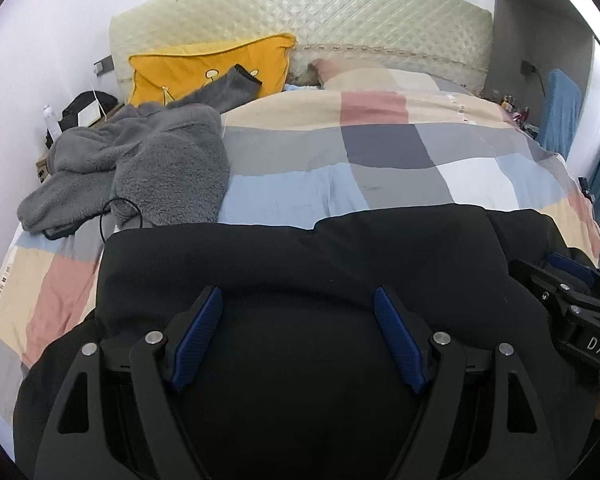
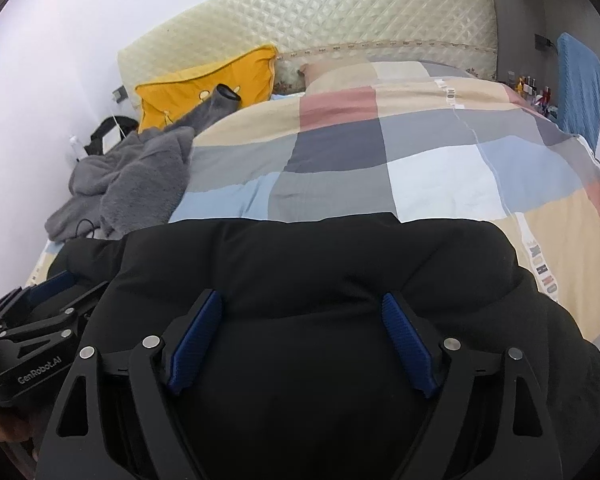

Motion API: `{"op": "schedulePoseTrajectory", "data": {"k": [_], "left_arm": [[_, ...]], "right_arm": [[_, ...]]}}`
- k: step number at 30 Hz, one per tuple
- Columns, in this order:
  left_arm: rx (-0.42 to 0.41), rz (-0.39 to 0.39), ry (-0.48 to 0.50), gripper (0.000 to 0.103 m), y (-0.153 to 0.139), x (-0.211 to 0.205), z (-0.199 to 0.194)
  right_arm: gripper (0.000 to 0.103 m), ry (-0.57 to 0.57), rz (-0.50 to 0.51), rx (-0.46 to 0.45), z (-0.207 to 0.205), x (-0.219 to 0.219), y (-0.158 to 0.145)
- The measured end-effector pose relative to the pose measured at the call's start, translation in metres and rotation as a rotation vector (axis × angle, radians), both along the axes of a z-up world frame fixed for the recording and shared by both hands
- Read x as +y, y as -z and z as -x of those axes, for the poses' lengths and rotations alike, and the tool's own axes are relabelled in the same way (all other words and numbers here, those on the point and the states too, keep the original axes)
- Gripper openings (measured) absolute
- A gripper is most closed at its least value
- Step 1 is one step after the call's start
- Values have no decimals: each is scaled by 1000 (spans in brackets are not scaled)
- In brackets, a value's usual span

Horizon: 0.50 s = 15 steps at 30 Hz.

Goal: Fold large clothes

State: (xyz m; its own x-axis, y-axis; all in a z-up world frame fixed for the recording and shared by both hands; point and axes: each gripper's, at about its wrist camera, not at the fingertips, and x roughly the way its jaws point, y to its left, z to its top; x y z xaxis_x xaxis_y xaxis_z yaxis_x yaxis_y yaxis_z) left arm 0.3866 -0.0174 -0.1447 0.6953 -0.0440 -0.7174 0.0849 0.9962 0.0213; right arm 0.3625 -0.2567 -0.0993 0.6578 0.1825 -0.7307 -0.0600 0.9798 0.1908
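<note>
Now both over black padded jacket (image 1: 300, 264) on checked duvet (image 1: 400, 148), well short of quilted headboard (image 1: 340, 12). Left gripper (image 1: 298, 340) wide open, gripping nothing; right gripper (image 2: 302, 340) likewise, jaws spread, empty. Grey fleece garment (image 1: 148, 168) and yellow cushion (image 1: 204, 68) nearer headboard, left.

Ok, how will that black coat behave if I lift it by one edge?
The black coat looks puffy and thick, so probably floppy, draping from the grip. Its bulk suggests it is fairly heavy. On the smooth checked duvet it should slide easily.
</note>
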Motion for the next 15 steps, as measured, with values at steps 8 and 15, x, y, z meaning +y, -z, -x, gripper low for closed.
{"op": "schedulePoseTrajectory", "data": {"k": [8,15], "left_arm": [[4,5,-40,79,-1,21,4],[-16,-49,-116,79,3,58,8]], "right_arm": [[81,10,74,-13,10,-1,-6],[83,-6,239,-68,15,-10,-9]]}}
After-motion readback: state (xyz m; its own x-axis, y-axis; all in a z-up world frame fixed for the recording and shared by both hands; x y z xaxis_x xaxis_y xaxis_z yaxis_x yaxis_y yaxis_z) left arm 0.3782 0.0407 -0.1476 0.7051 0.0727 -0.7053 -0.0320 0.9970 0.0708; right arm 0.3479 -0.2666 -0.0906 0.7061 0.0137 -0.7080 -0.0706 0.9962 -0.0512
